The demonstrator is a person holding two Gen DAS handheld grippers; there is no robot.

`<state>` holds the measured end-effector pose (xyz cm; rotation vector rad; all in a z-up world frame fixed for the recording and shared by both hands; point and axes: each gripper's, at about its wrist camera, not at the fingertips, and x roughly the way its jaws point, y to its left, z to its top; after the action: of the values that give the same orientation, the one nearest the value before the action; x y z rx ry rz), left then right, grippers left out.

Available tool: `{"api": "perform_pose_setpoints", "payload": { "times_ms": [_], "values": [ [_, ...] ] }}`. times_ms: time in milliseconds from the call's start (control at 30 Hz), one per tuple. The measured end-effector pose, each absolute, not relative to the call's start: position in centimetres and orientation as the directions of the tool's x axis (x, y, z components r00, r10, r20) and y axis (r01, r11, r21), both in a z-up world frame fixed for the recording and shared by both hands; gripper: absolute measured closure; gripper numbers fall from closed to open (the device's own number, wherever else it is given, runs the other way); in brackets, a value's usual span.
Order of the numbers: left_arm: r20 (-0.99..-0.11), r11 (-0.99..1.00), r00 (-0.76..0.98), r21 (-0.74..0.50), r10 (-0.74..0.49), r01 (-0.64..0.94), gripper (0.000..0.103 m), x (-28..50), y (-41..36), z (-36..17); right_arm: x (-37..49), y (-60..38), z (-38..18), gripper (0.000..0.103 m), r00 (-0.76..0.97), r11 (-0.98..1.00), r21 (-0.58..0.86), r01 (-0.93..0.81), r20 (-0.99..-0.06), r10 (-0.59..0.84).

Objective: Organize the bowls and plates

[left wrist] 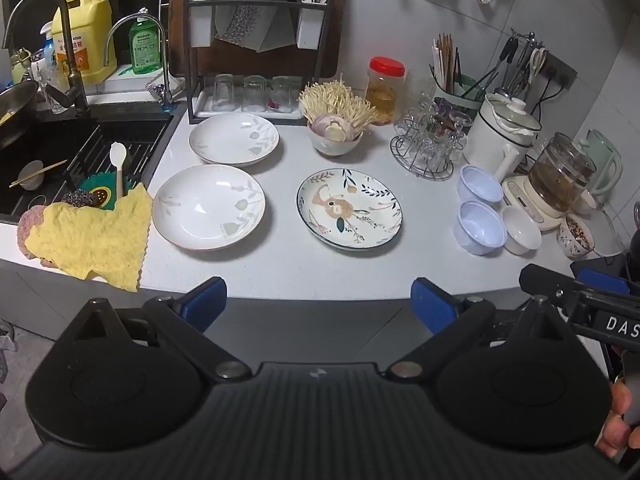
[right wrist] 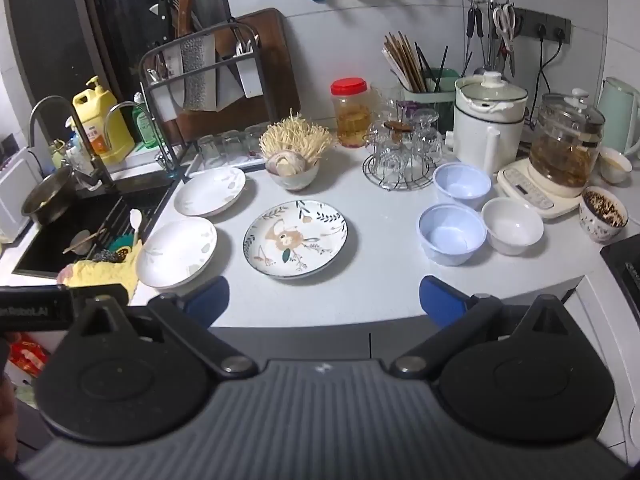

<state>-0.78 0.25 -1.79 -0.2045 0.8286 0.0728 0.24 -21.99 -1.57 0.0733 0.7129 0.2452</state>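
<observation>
Two white leaf-print plates lie on the counter, one near [left wrist: 209,207] [right wrist: 177,253] and one farther back [left wrist: 234,139] [right wrist: 210,191]. A flower-painted plate [left wrist: 349,208] [right wrist: 296,238] lies mid-counter. Two pale blue bowls [left wrist: 480,228] [right wrist: 452,234], [left wrist: 480,184] [right wrist: 462,186] and a white bowl [left wrist: 521,230] [right wrist: 512,226] stand at the right. My left gripper [left wrist: 320,304] is open and empty at the counter's front edge. My right gripper [right wrist: 324,302] is open and empty there too, and also shows in the left wrist view [left wrist: 580,292].
A sink [left wrist: 80,148] with a yellow cloth [left wrist: 92,236] lies at the left. A dish rack [left wrist: 256,40], a bowl of mushrooms [left wrist: 336,132], a red-lidded jar [left wrist: 386,88], a glass rack [left wrist: 428,144] and kettles [left wrist: 560,176] line the back.
</observation>
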Motion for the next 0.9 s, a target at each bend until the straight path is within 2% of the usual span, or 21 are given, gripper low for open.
{"api": "perform_pose_setpoints", "payload": {
  "times_ms": [900],
  "values": [
    [-0.738,0.974,0.675,-0.154,-0.002,-0.166,0.003,-1.39,-0.10,-2.39,-0.59,-21.78,-1.95,0.000,0.723,0.953,0.199,-0.226,-0.622,0.301]
  ]
}}
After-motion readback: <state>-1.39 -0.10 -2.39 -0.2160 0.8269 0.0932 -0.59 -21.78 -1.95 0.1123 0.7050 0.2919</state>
